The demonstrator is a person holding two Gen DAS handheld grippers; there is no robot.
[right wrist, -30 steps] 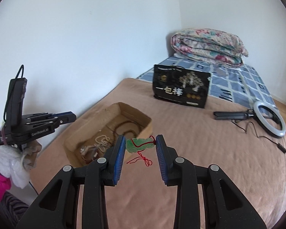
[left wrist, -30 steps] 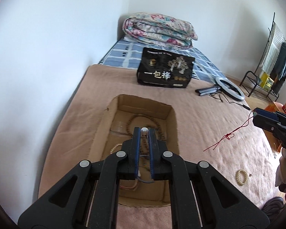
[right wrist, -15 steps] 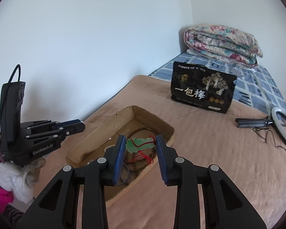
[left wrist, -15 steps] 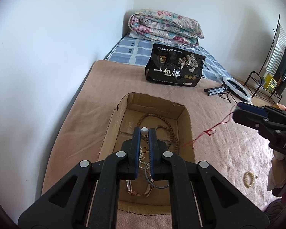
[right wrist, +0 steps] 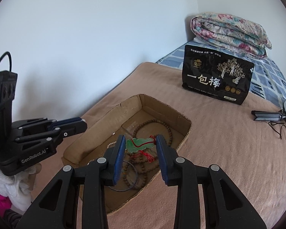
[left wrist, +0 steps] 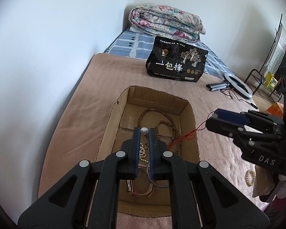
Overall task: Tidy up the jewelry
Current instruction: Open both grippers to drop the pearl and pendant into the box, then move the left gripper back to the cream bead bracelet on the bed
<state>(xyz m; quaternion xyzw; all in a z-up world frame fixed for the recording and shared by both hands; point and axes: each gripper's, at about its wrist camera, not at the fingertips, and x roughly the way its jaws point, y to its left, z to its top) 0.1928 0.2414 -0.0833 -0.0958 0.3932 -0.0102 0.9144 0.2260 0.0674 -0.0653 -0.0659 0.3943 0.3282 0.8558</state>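
My left gripper point(left wrist: 144, 132) is shut on a small white bead point(left wrist: 144, 130) and hangs over the open cardboard box point(left wrist: 193, 114) on the pink blanket. In the box lie a brown wooden bead necklace point(left wrist: 168, 124), a string of small pearls point(left wrist: 142, 150) and a thin bangle point(right wrist: 124, 181). My right gripper point(right wrist: 140, 144) is shut on a green jade pendant point(right wrist: 138, 145), held crosswise between its pads above the box point(right wrist: 188, 131). The pendant's red cord point(left wrist: 188, 136) dangles over the box's right rim. The left gripper point(right wrist: 80, 124) appears at the left of the right wrist view.
A pearl bracelet point(left wrist: 250, 177) lies on the blanket right of the box. Behind the box stand a black snack bag point(left wrist: 176, 63) and a folded floral quilt point(left wrist: 165, 24). A ring light point(left wrist: 238, 85) lies at the far right. A white wall runs along the left.
My right gripper has carried the green pendant left from above the blanket to above the box, and lower. My left gripper has come slightly nearer the box, still shut on the bead.
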